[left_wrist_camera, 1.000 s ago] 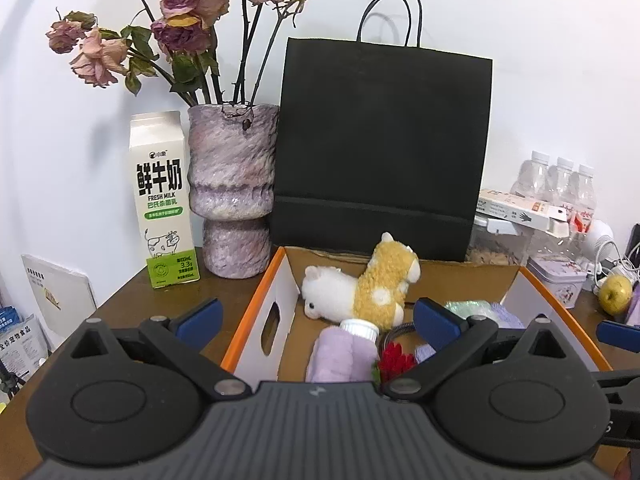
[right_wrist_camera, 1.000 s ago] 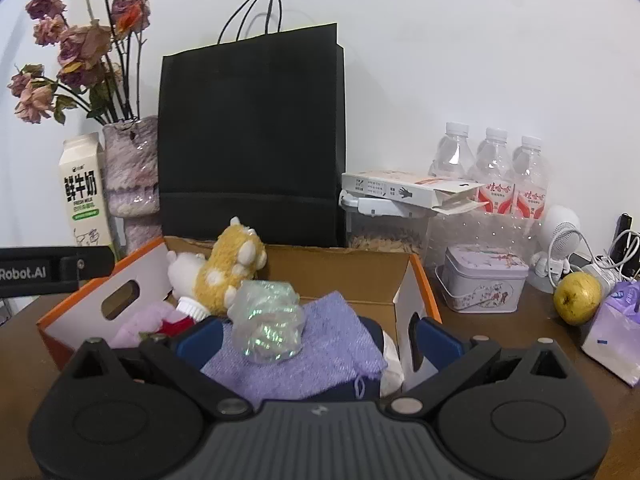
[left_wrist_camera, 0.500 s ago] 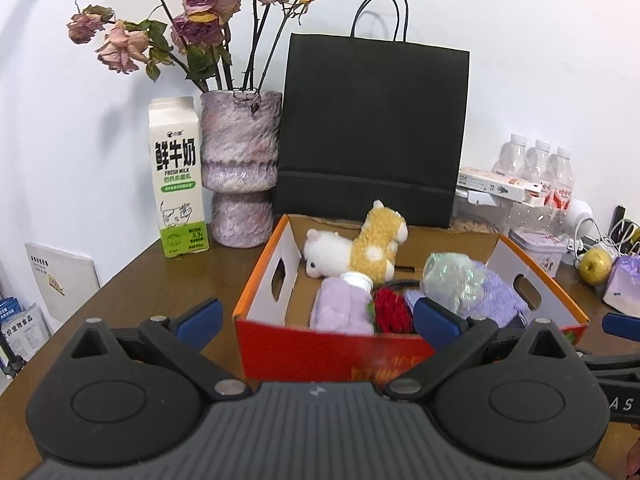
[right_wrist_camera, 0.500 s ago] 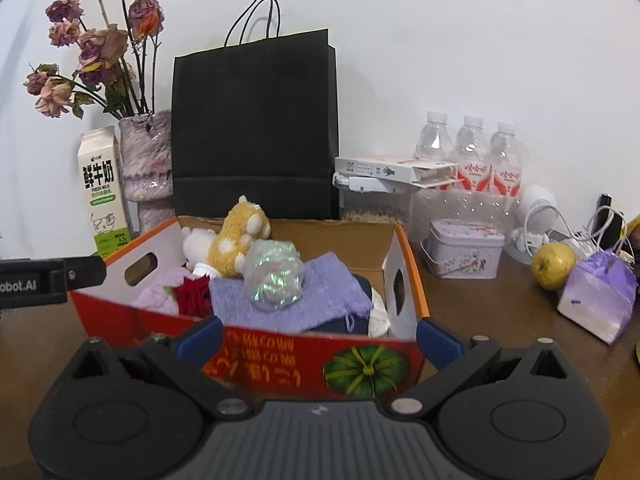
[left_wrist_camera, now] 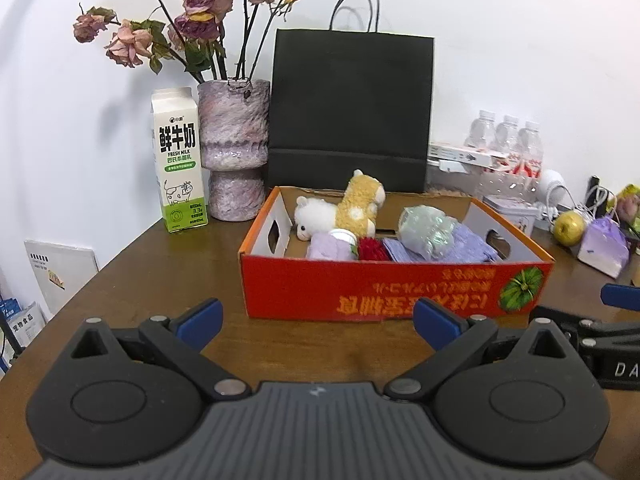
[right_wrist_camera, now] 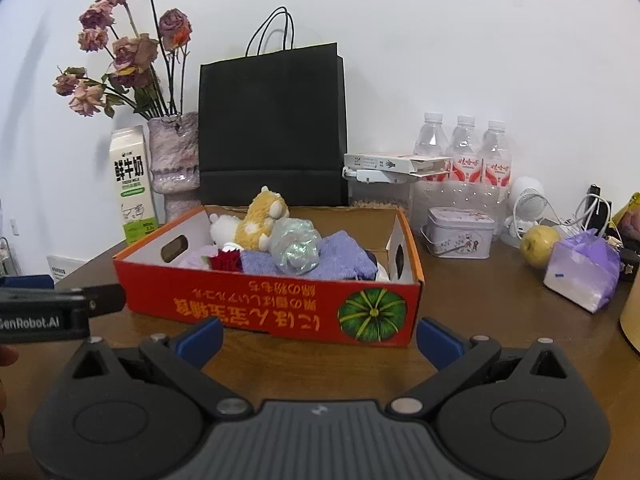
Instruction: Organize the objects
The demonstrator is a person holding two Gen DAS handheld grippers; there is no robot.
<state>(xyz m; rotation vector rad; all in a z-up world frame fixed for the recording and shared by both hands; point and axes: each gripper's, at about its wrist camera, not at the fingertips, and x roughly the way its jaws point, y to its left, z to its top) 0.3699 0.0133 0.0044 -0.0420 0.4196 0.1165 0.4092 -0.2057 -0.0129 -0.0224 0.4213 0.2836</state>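
Note:
A red cardboard box [left_wrist_camera: 392,286] [right_wrist_camera: 280,312] stands on the brown table. In it lie a yellow and white plush toy [left_wrist_camera: 352,208] [right_wrist_camera: 258,224], a shiny plastic bag [left_wrist_camera: 428,230] [right_wrist_camera: 296,246], a purple cloth [left_wrist_camera: 468,246] [right_wrist_camera: 344,260], a red flower [left_wrist_camera: 372,249] [right_wrist_camera: 226,261] and a lilac bottle [left_wrist_camera: 332,246]. My left gripper [left_wrist_camera: 318,320] is open and empty in front of the box. My right gripper [right_wrist_camera: 320,334] is open and empty, also just short of the box front.
Behind the box stand a black paper bag [left_wrist_camera: 348,108], a vase of dried roses [left_wrist_camera: 234,148] and a milk carton [left_wrist_camera: 178,160]. To the right are water bottles [right_wrist_camera: 464,148], a tin [right_wrist_camera: 458,232], a pear [right_wrist_camera: 540,246] and a purple pouch [right_wrist_camera: 584,274].
Both grippers have pulled back and away from the box, from over its contents to in front of its red side. Both stay open and empty.

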